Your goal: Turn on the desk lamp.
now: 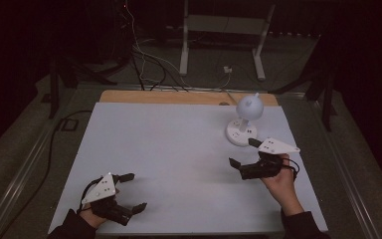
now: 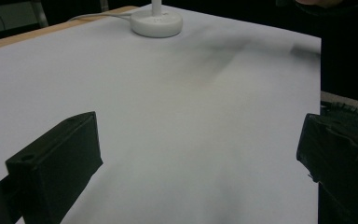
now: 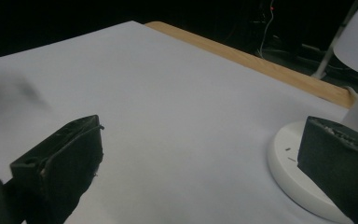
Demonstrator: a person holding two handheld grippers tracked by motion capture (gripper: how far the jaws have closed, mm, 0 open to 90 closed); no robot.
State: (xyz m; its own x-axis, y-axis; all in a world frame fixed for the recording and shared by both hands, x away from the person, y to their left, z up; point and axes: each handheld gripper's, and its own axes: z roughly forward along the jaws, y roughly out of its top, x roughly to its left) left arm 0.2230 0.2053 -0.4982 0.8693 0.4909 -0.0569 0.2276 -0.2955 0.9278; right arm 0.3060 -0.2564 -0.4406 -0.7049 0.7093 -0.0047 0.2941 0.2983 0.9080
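white lamp point(image 1: 243, 122) stands near the table's point(image 1: 179, 149) far right corner, round base flat on the white top, short stem up to a ball-shaped shade. a white cord runs from behind it off the far edge. a strip of bare wood shows along that far edge.

right gripper point(image 1: 244, 153) sits by the right edge, just on the near side of the lamp base, held in a hand point(image 1: 281, 180). jaws spread wide, nothing between them; one tip is right at the base rim, whether it touches i cannot tell. in the right gripper view the base point(image 3: 293, 172) lies just behind the right-hand jaw, shade at the top corner.

left gripper point(image 1: 133, 191) is at the near left corner, well apart from the lamp, resting low over the top. jaws spread wide too, gripping nothing, just bare white surface between them. in the left gripper view the lamp base point(image 2: 156, 23) sits far off at the far edge.
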